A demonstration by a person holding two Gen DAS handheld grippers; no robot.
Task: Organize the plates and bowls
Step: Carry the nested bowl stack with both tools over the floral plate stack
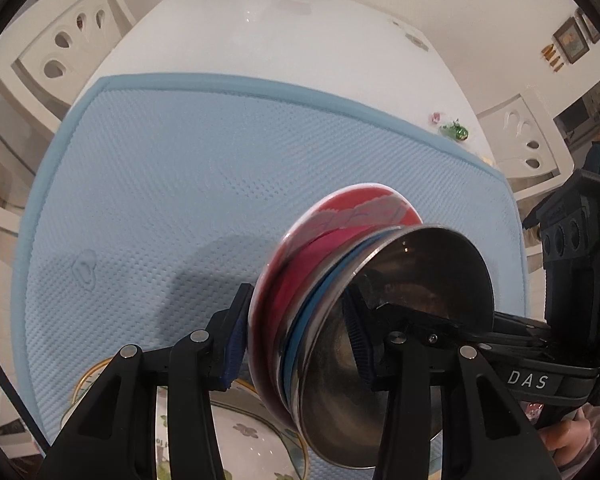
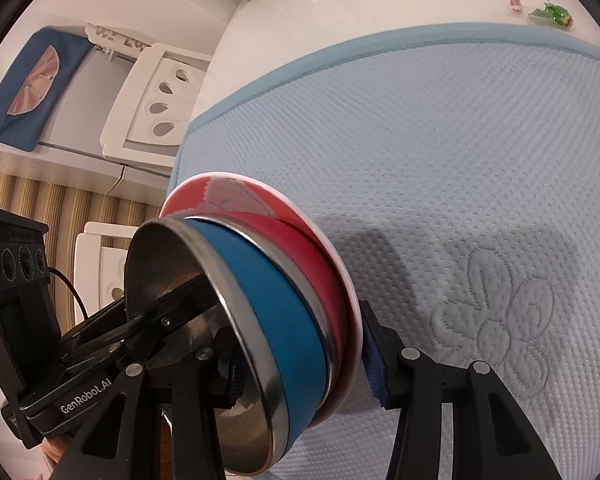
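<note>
got both grippers [image 1: 296, 344] [image 2: 300, 360] clamped on opposite edges of the bowl stack [image 1: 340, 300], flowered plate [image 1: 256, 432] sits directly underneath

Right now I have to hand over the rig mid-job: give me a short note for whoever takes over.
Left gripper: shut on the stack of nested dishes, one finger inside the steel bowl, the other under the red plate.
Right gripper: shut on the same stack, on the opposite rim.
Stack: red plate, red bowl, blue bowl, steel bowl innermost, held tilted above the blue mat.
Floral plate lies on the mat below the left gripper.
Done: bowls nested. Left: set the stack down.
</note>
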